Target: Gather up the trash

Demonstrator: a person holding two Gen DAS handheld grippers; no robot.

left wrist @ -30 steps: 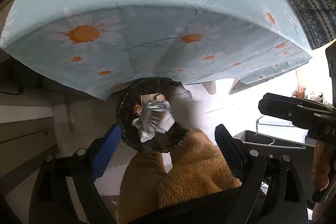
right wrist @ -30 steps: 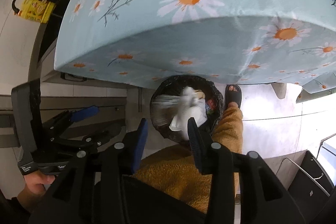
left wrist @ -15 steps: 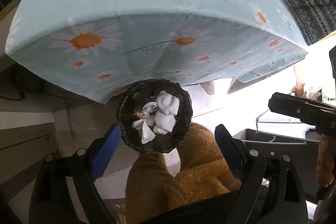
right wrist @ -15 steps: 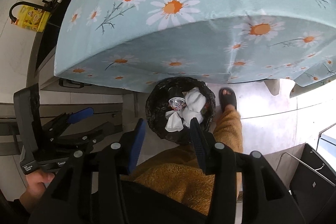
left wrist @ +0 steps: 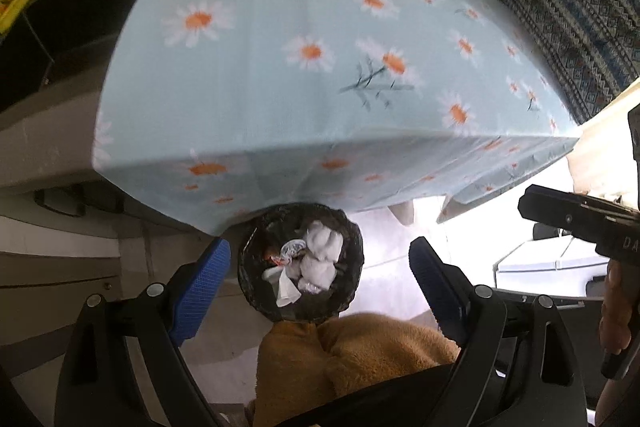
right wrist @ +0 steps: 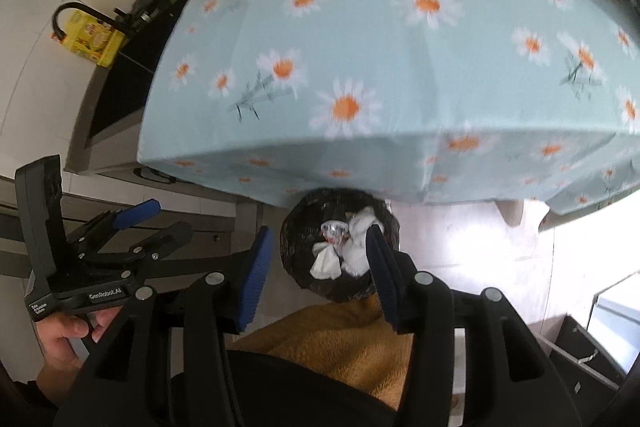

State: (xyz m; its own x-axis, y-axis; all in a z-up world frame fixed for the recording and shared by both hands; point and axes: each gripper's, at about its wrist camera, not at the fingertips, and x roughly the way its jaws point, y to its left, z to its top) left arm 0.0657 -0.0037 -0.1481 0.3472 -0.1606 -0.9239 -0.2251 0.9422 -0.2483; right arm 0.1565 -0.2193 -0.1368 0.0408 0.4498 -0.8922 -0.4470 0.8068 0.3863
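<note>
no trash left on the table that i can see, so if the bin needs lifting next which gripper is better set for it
Probably left. The left gripper is open wide, its jaws framing the trash bin. The right gripper's narrower jaws wouldn't span it.

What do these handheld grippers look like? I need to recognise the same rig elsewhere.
Both are black plastic with silver screws. The left gripper and right gripper carry blue ribbed finger pads. White lettering marks the left one's body, seen from the right wrist. No cables show.

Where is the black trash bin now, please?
The black trash bin stands on the floor under the near edge of the daisy tablecloth, just beyond the person's orange trousers.
</note>
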